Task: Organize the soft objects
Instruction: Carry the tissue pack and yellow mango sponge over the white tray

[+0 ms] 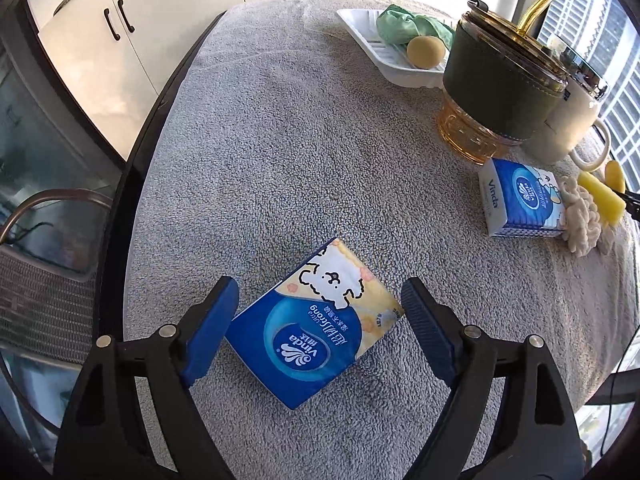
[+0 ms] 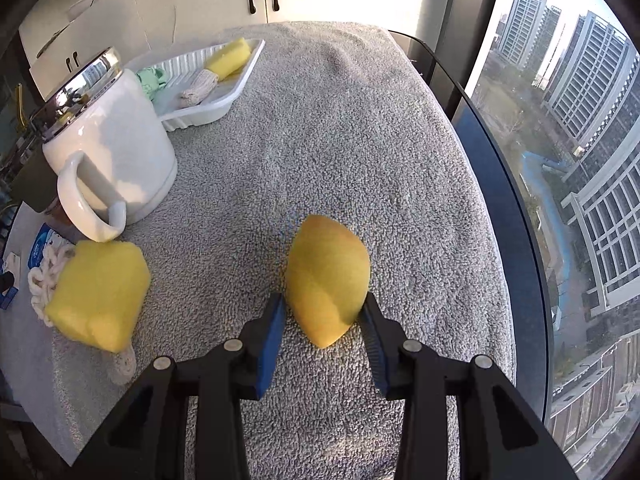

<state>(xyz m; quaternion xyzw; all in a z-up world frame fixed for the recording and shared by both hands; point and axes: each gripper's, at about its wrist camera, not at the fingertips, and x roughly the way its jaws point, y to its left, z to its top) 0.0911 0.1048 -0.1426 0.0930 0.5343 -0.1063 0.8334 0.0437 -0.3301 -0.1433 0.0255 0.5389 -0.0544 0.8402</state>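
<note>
Left gripper (image 1: 320,312) jaws wide — tissue pack (image 1: 312,328) between unpressed, long axis 1-to-7 o'clock. Right gripper (image 2: 325,312) clamped yellow sponge (image 2: 328,280).

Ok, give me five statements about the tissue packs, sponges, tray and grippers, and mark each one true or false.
1. The left gripper stands open around a tissue pack lying on the towel. True.
2. The right gripper is empty. False: it is shut on a yellow sponge.
3. A green cloth lies in the white tray. True.
4. The white mug lies on its side. False: it stands upright.
5. Only one tissue pack is on the towel. False: a second tissue pack sits near the amber cup.
</note>
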